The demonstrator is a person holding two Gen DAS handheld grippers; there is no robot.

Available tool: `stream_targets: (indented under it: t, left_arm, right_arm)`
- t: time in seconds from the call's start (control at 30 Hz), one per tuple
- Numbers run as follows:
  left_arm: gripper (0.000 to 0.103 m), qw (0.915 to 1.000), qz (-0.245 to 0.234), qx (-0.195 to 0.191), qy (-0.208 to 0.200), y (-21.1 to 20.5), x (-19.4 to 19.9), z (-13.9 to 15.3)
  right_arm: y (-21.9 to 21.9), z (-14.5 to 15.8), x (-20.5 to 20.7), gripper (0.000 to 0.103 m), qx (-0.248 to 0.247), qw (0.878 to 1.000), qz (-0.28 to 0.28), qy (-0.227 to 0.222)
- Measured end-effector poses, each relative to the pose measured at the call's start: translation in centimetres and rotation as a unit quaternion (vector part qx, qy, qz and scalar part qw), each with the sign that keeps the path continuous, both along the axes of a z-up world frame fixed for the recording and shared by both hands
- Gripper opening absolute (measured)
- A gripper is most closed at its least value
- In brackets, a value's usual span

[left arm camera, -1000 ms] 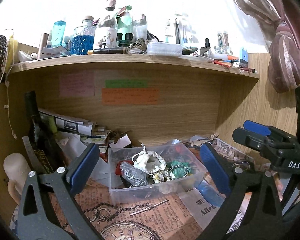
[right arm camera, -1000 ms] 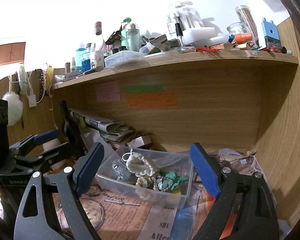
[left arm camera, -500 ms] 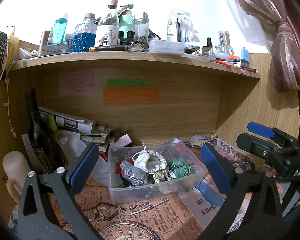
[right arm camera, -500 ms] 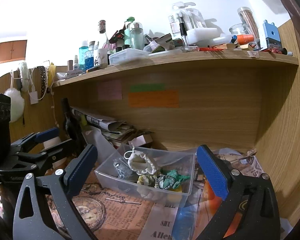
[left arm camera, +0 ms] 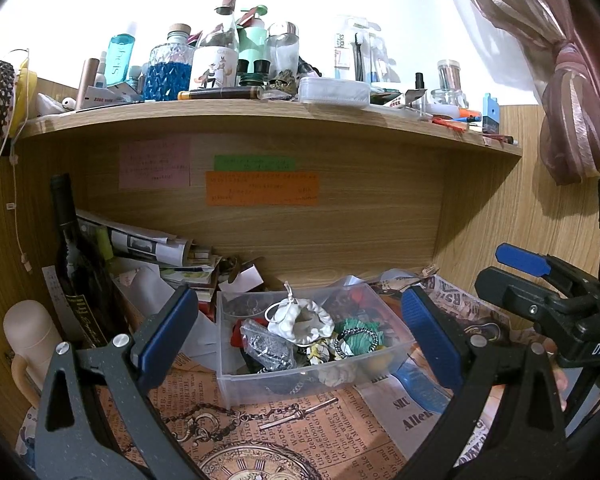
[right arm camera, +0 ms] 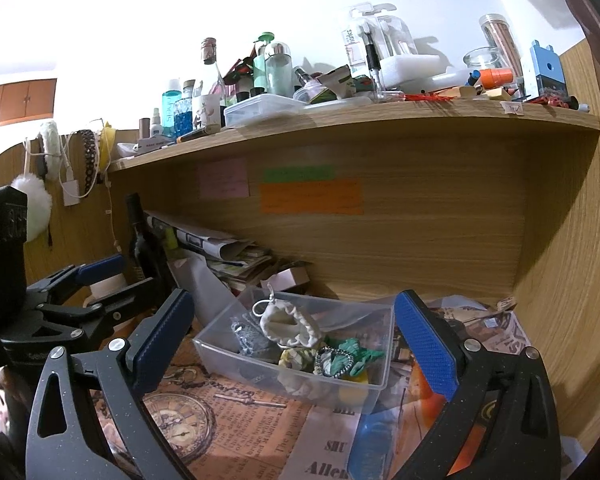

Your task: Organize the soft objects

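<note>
A clear plastic bin (left arm camera: 260,384) (right arm camera: 236,354) stands on the newspaper-lined desk under a wooden shelf. It holds a white drawstring pouch (left arm camera: 302,318) (right arm camera: 286,322), a silver foil packet (left arm camera: 266,344), green scrunchies (left arm camera: 360,334) (right arm camera: 350,356) and other soft bits. My left gripper (left arm camera: 300,336) is open and empty, just in front of the bin. My right gripper (right arm camera: 294,340) is open and empty, also facing the bin from the right. Each gripper shows in the other's view: the right one (left arm camera: 540,280), the left one (right arm camera: 92,280).
A dark wine bottle (left arm camera: 76,272) and a cream mug (left arm camera: 26,332) stand at the left. Stacked papers (left arm camera: 152,248) lie behind the bin. A blue comb (left arm camera: 418,388) lies by the bin's right side. The upper shelf (left arm camera: 260,110) is crowded with bottles. A curtain (left arm camera: 572,80) hangs at the right.
Both grippers have drawn back and tilted up slightly; the bin sits a little lower and farther in the views. Both stay open and empty.
</note>
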State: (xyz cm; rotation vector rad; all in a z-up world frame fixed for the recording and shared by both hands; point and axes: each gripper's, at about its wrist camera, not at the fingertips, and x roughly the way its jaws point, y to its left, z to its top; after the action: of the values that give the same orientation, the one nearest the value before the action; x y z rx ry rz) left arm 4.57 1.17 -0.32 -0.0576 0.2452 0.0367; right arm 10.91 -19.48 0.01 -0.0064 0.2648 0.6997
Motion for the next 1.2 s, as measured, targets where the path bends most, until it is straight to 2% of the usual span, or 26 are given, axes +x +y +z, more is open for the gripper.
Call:
stream_targets:
  t: [1.2]
  left_arm:
    - [0.103,1.0000,-0.005,-0.001,-0.004,-0.54,-0.40,0.28]
  right_arm:
    - [0.92,-0.31,-0.46,0.101,-0.002,1.000,0.006,0.000]
